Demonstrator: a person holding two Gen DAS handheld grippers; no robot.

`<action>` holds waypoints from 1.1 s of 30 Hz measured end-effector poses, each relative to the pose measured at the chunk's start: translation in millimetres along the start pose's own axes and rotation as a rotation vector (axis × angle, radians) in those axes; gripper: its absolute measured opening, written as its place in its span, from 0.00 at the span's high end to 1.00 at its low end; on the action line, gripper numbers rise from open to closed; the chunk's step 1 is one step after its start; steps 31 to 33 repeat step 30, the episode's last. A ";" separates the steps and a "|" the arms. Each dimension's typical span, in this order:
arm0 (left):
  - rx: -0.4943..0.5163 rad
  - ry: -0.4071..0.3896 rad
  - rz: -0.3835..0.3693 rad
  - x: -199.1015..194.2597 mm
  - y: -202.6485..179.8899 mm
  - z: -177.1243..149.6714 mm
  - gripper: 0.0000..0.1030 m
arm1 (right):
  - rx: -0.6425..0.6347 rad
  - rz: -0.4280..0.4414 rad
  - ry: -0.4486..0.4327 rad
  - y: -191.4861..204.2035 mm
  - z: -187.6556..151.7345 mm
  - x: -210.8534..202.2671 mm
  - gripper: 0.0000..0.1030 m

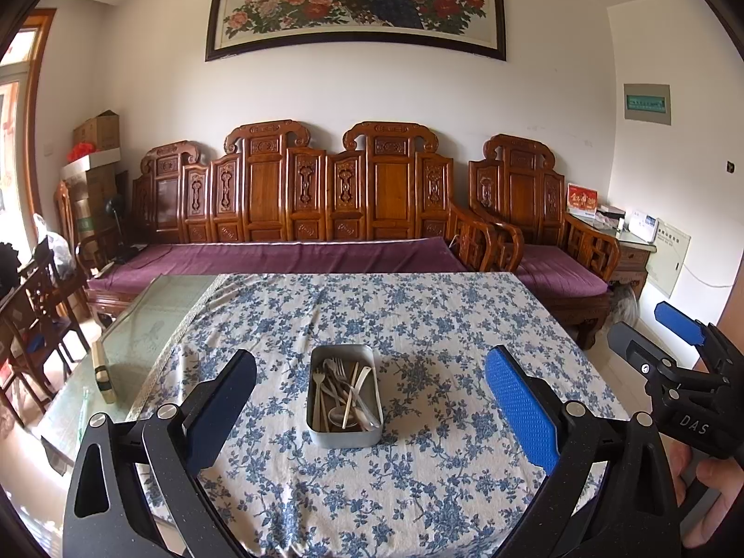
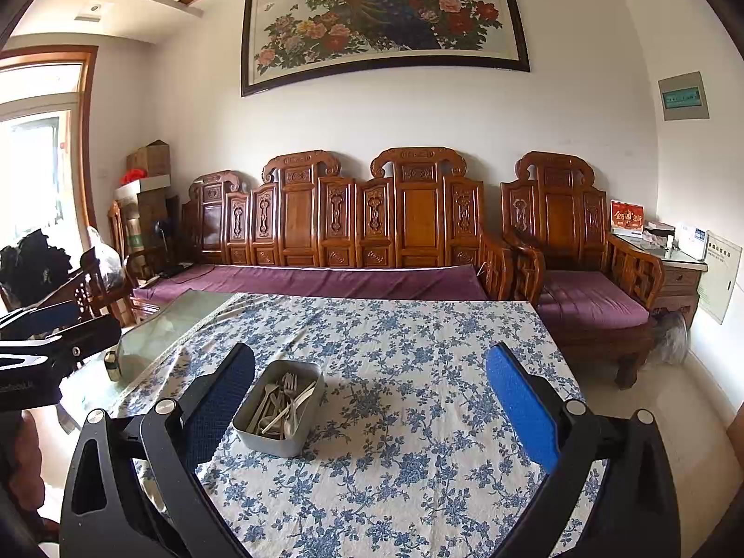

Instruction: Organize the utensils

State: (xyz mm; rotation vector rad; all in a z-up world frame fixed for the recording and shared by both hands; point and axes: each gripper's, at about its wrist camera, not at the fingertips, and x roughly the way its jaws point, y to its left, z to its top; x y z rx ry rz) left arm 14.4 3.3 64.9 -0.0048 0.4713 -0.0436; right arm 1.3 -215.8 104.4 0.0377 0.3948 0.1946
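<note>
Plainly, the left claw hangs above the near edge of the desk with its jaws spread wide and nothing between them; its blue-padded fingers frame the tin, which suits either lining up for a reach or standing clear of it. The right claw is likewise gaping and holds nothing, and from its own view the tin sits toward 10 o'clock, close to its left finger.

Out from the claws, the grey rectangular metal tin rests on the blue-and-white flowered cloth over the desk, about at the middle. Inside it lie the pale forks, spoons and knives, heaped crosswise with handles mostly toward the near end. None lie loose on the cloth, so this fits either cutlery gathered in or a jumble waiting to be sorted out.

At 9 o'clock bare glass desk top shows, with a small cream block standing on it.
</note>
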 end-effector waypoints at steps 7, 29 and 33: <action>0.000 -0.004 -0.006 -2.1 -0.3 -0.2 0.08 | -0.002 -0.003 -0.003 2.2 -1.1 -0.8 0.03; 0.005 -0.004 -0.009 -4.4 -2.1 -1.8 0.08 | -0.003 0.008 -0.002 3.9 1.1 -1.5 0.03; 0.005 -0.005 -0.009 -4.5 -2.0 -1.9 0.08 | -0.003 0.007 -0.003 3.5 1.1 -1.3 0.03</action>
